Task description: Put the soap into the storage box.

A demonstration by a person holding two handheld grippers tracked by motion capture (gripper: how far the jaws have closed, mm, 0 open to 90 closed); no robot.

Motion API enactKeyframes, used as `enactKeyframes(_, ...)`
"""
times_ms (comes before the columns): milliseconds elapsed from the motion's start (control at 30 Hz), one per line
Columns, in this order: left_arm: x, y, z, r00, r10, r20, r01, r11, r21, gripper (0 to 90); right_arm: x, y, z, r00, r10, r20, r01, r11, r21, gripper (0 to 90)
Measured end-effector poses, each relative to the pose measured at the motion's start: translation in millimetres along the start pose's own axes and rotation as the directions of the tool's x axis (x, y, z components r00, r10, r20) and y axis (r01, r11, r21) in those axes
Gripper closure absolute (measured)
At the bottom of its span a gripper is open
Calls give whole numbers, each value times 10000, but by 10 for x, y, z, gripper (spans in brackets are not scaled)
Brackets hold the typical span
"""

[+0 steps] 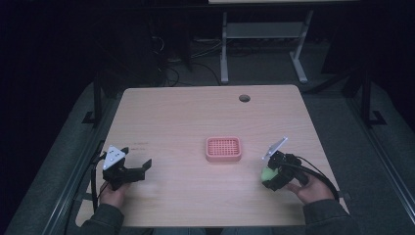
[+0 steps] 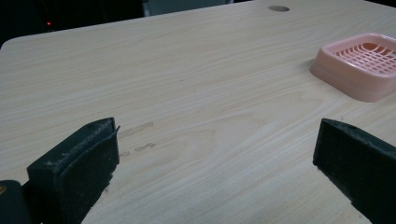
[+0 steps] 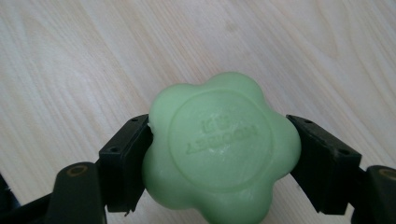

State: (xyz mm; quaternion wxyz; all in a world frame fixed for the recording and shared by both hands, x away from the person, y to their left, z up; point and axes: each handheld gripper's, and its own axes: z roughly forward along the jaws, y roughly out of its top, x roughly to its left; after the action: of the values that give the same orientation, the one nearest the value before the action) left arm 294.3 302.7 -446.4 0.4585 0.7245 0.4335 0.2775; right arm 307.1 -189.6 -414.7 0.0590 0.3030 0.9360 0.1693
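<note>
A: We see the right gripper (image 1: 272, 176), lower right of the high view, clamped on the green soap (image 3: 219, 149); the left gripper (image 1: 128, 170) is spread apart, empty.

B: We judge it a carry; next, align over the pink dish (image 1: 223, 149), centre frame.

A light wooden bench (image 1: 195, 122) with a round cable hole (image 1: 244, 98) stands in a dim room; grey metal table legs (image 1: 224, 49) rise beyond on dark floor.

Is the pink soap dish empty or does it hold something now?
Empty: the pink soap dish shows a bare grid; the green soap sits in the right gripper.
</note>
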Motion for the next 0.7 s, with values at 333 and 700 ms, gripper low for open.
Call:
enactKeyframes(333, 0, -2, 6, 9999, -107, -34, 107, 9999, -50, 0, -5, 236, -31, 9992, -409, 47, 409, 9992, -48, 261)
enactKeyframes(700, 6, 0, 5, 9997, -243, -51, 242, 9997, -26, 0, -59, 532, -110, 9977, -676, 112, 680, 9968, -425, 261)
